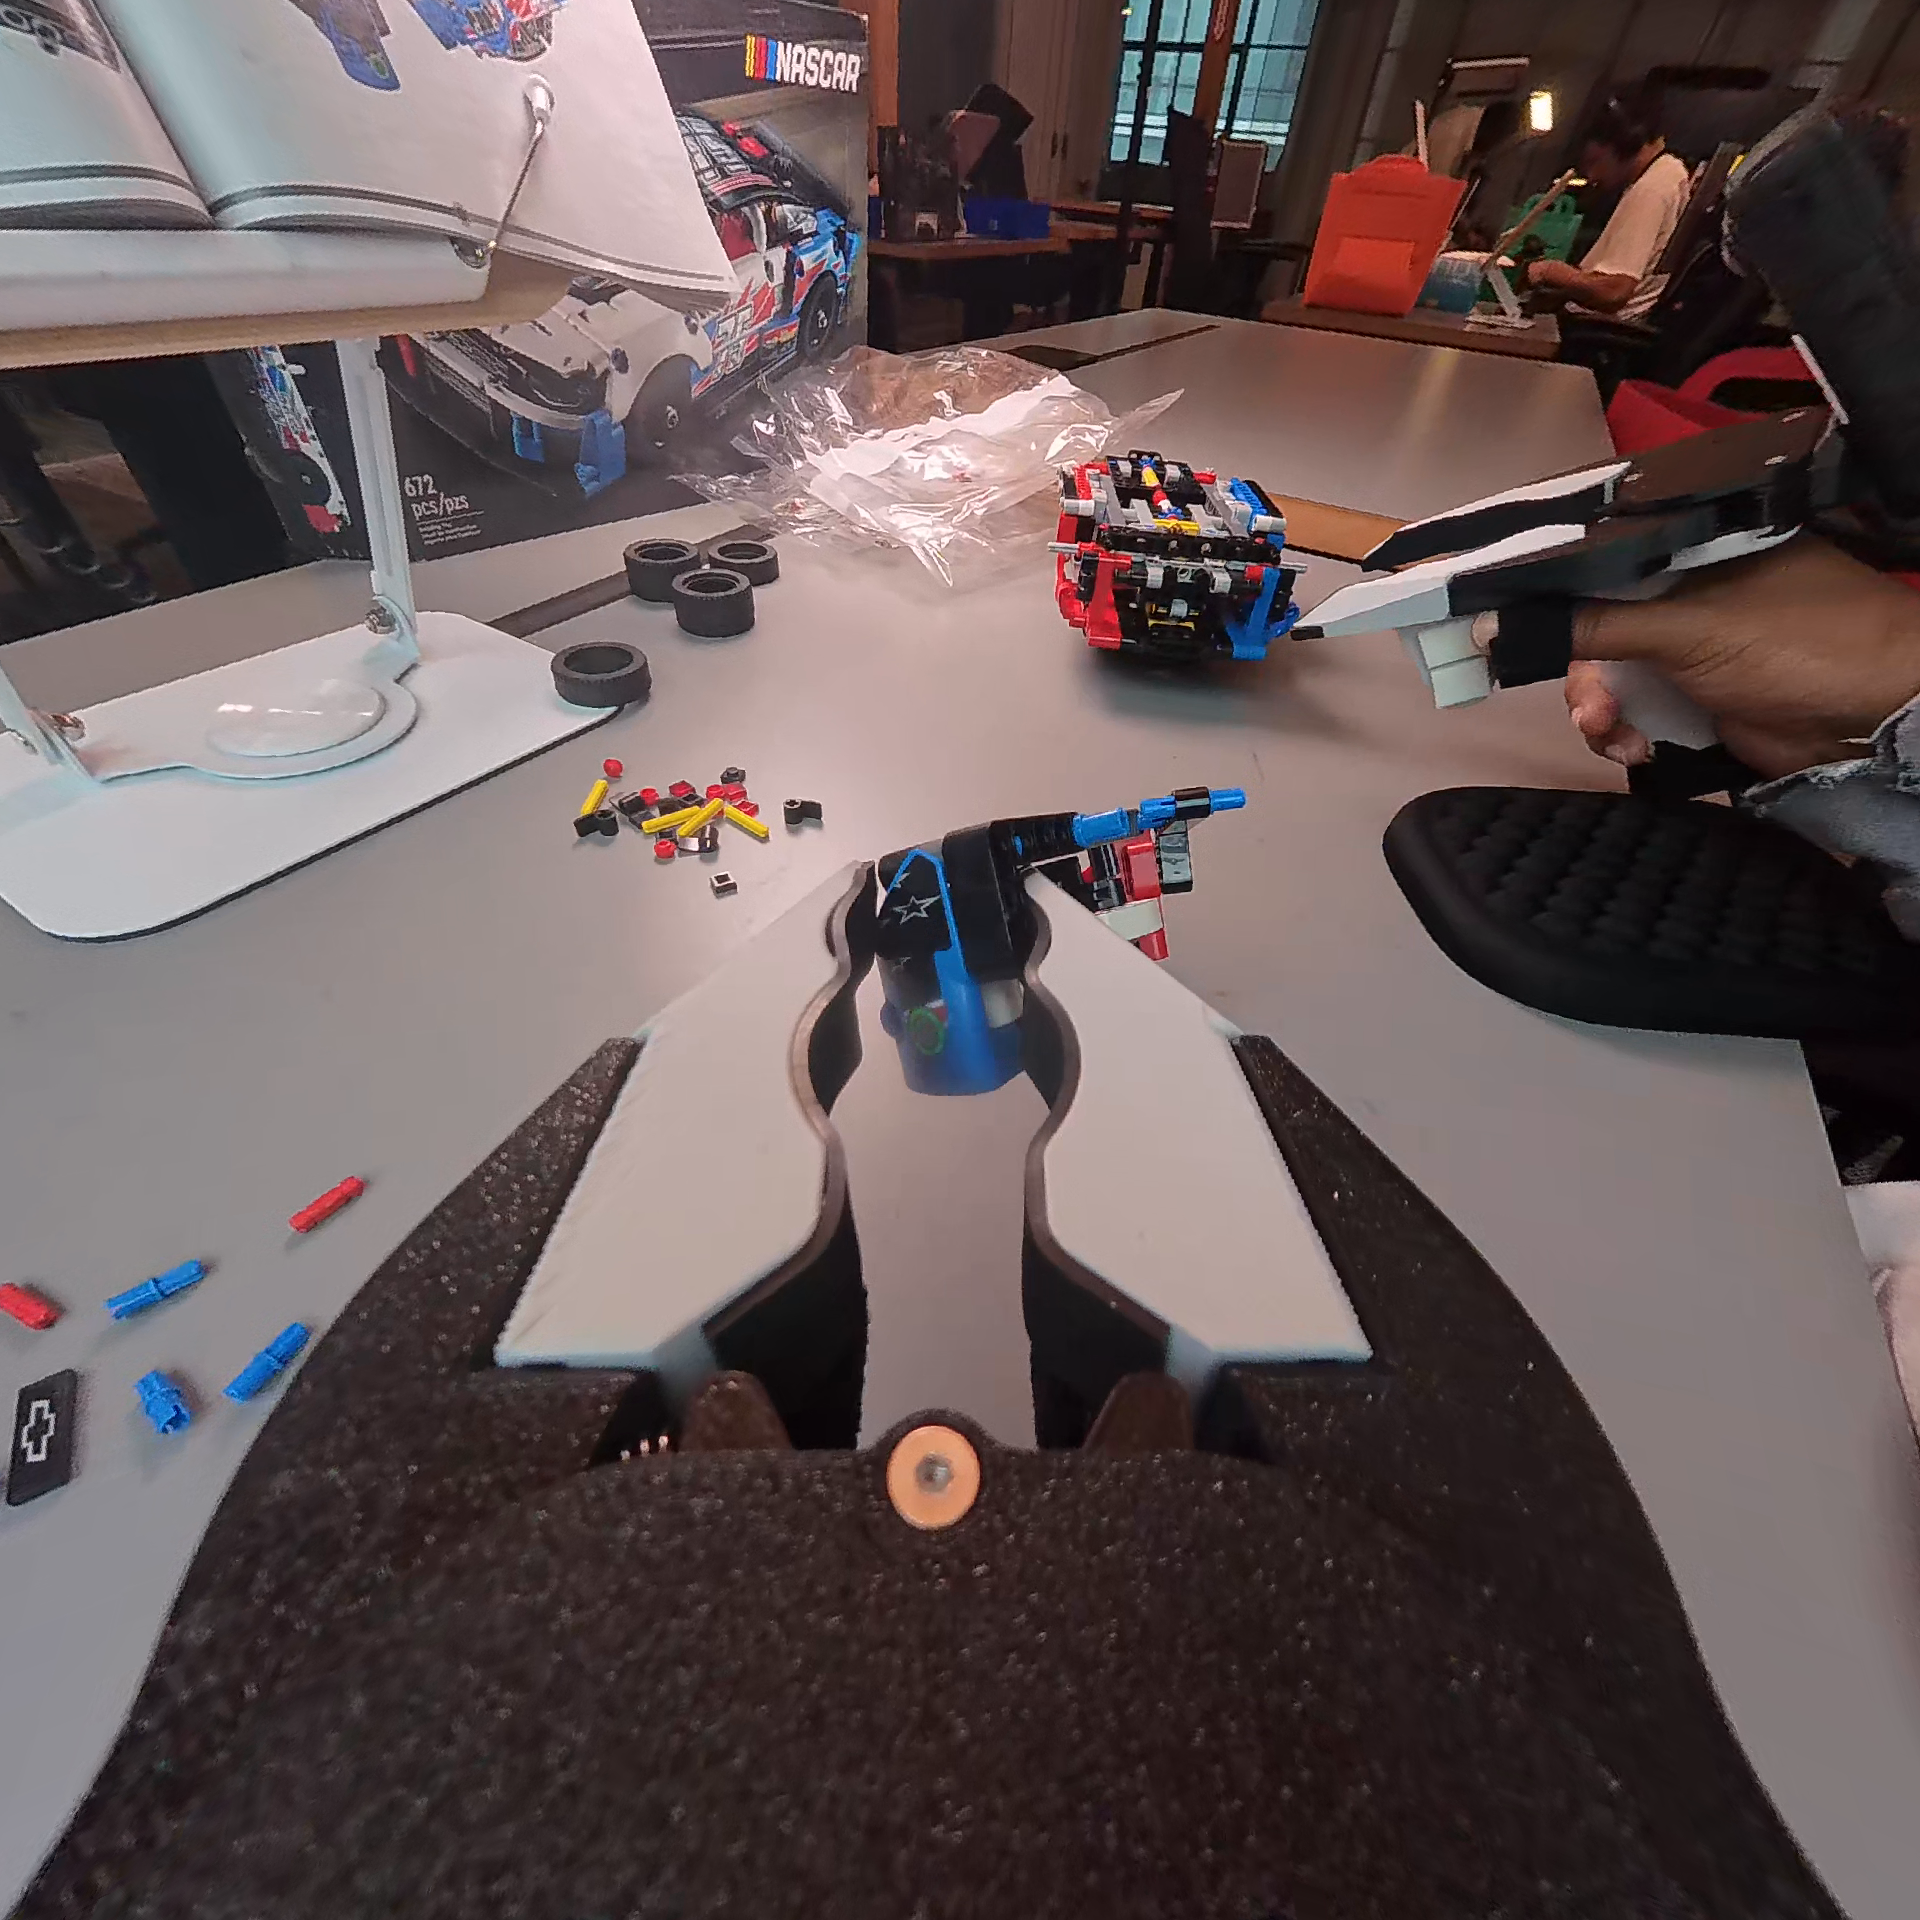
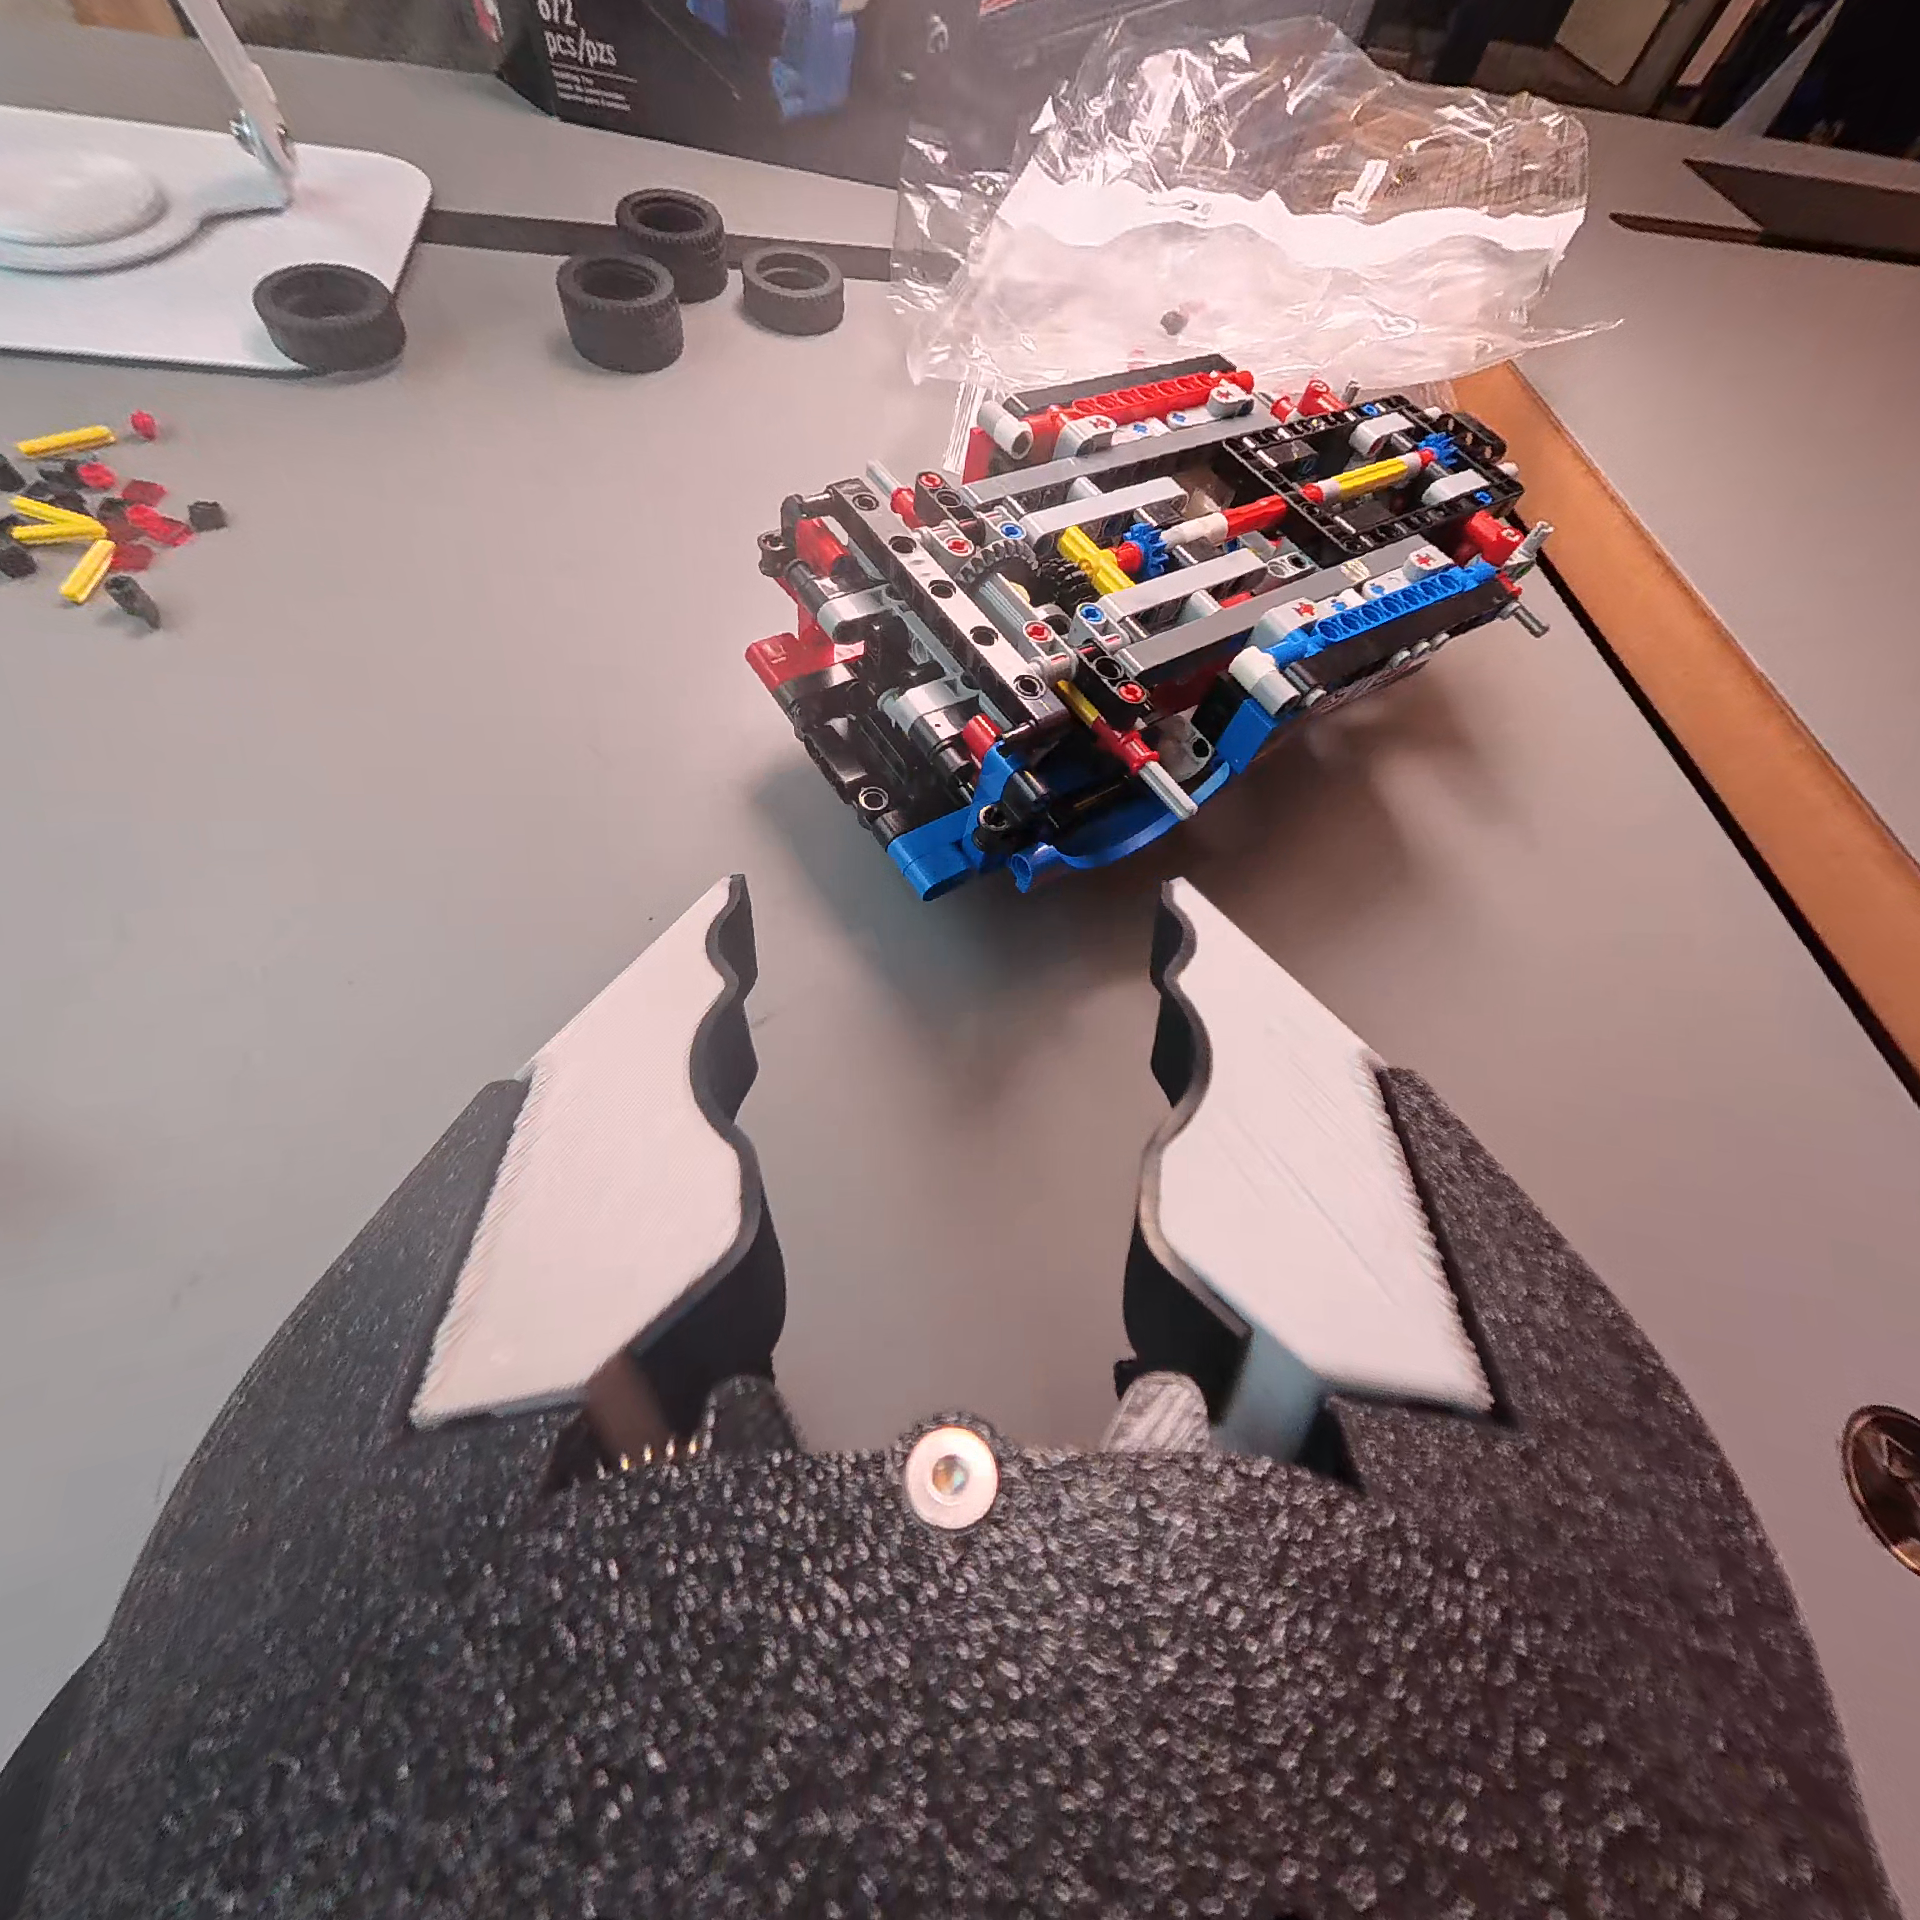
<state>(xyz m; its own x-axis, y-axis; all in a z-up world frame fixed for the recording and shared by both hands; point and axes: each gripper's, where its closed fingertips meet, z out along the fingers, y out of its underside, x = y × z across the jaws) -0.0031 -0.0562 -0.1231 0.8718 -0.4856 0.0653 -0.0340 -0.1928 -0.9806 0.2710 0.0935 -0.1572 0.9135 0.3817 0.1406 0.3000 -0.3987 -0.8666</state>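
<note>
My left gripper (image 1: 951,899) is shut on a small blue, black and red brick sub-assembly (image 1: 966,935) with a blue pin sticking out to the right, held just above the grey table (image 1: 1039,727). My right gripper (image 2: 951,904) is open and empty, its fingertips just short of the near blue end of a brick-built car chassis (image 2: 1143,623) lying on the table. In the left wrist view the chassis (image 1: 1174,561) stands farther off to the right, with the right gripper (image 1: 1340,587) beside it, held by a hand.
Several black tyres (image 1: 707,587) lie near a white book stand (image 1: 260,727) holding an open manual. A pile of small red, yellow and black pieces (image 1: 686,810), loose blue and red pins (image 1: 156,1288), a clear plastic bag (image 2: 1247,229), the set's box (image 1: 623,364) and a black cushion (image 1: 1642,914) surround the work area. The gap from one gripper's tips to the other's is roughly 30 centimeters.
</note>
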